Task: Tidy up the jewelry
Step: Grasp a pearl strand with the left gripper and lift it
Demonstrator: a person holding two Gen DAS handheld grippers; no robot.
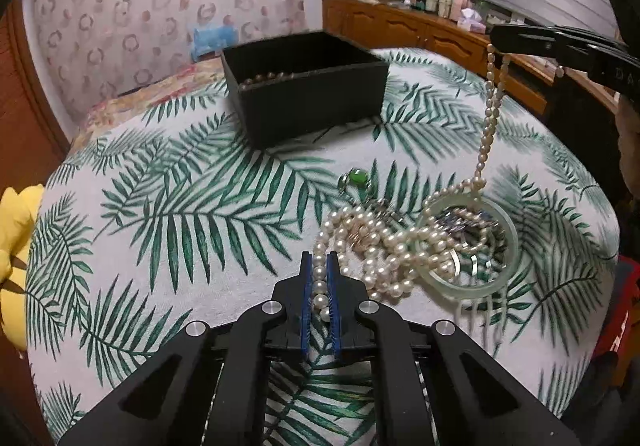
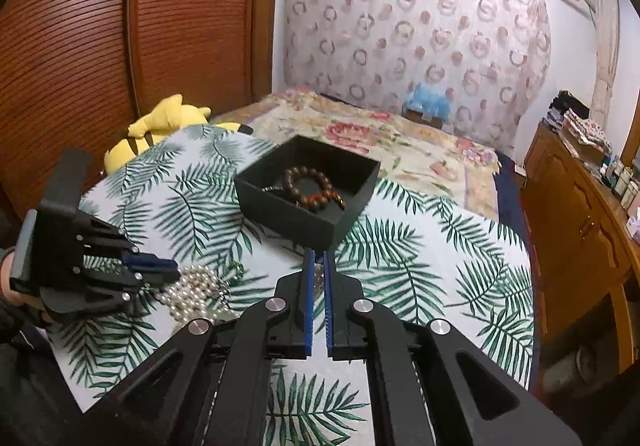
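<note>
A tangled pile of pearl necklaces (image 1: 380, 242) lies on the leaf-print cloth with a pale green bangle (image 1: 468, 246) tilted up among them. My left gripper (image 1: 319, 266) is shut on a pearl strand at the pile's near edge. My right gripper (image 1: 496, 42) is shut on another pearl strand (image 1: 490, 114) and holds it high; the strand hangs down to the bangle. In the right wrist view the right gripper (image 2: 318, 266) pinches pearls (image 2: 318, 278). The black box (image 1: 304, 86) holds a brown bead bracelet (image 2: 312, 186).
A green stone piece (image 1: 357, 178) lies between pile and box. A yellow plush toy (image 2: 160, 126) sits at the cloth's left edge. A wooden dresser (image 1: 440, 34) with bottles stands to the right. A floral bedspread (image 2: 380, 142) lies beyond the box.
</note>
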